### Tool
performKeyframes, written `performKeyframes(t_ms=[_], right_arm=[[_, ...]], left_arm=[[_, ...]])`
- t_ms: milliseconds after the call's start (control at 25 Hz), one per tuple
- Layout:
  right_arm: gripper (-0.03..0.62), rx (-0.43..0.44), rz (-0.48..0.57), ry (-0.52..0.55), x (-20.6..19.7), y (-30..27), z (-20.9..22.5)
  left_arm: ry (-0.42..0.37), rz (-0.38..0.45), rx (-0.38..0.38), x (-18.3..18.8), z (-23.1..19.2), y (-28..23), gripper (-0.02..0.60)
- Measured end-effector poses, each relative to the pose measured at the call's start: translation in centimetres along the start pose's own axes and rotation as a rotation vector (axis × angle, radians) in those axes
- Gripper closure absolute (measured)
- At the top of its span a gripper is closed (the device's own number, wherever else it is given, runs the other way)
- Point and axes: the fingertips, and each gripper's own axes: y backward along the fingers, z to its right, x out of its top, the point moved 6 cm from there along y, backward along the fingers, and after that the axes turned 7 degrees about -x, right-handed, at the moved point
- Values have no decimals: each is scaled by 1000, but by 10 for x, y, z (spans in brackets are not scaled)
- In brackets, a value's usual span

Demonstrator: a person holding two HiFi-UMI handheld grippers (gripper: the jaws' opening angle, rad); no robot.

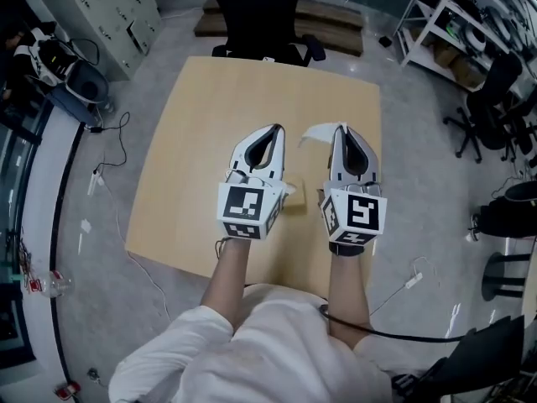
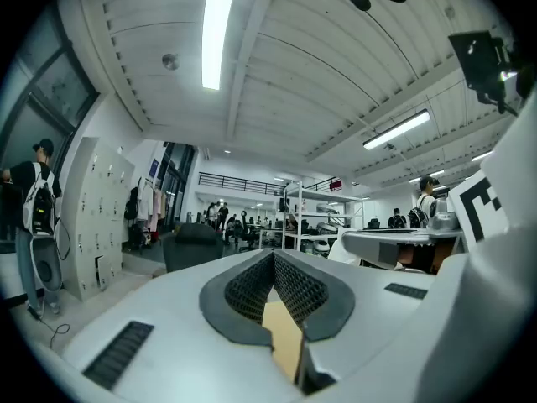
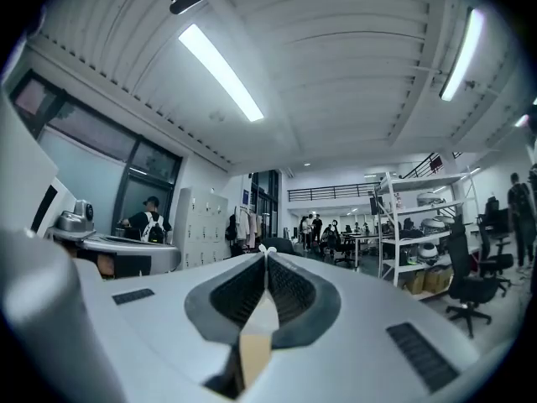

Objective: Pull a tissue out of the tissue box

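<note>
Both grippers are held high and level above the wooden table (image 1: 210, 124), side by side. My right gripper (image 1: 341, 127) is shut on a white tissue (image 1: 315, 133), which hangs off its tip toward the left. In the right gripper view a small white tuft of that tissue (image 3: 267, 248) pokes out where the right gripper (image 3: 267, 253) has its pads pressed together. My left gripper (image 1: 277, 128) has its jaws together with nothing in them, and the left gripper (image 2: 273, 255) looks the same in its own view. The tissue box (image 1: 294, 197) shows only as a tan corner between the two grippers.
A black office chair (image 1: 260, 15) stands at the table's far edge. Metal shelves (image 1: 470, 15) and another chair (image 1: 495, 99) are at the right. Cables (image 1: 109, 166) trail over the floor at the left. People stand far off in both gripper views.
</note>
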Motion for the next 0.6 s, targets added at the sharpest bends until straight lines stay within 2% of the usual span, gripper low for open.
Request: performKeyframes(t_ms=[360, 600], right_arm=[[585, 16, -16, 5, -6, 6, 2], [583, 24, -31, 7, -14, 5, 0]], left_arm=[[12, -16, -2, -11, 7, 0, 592], [37, 6, -5, -15, 4, 2, 592]])
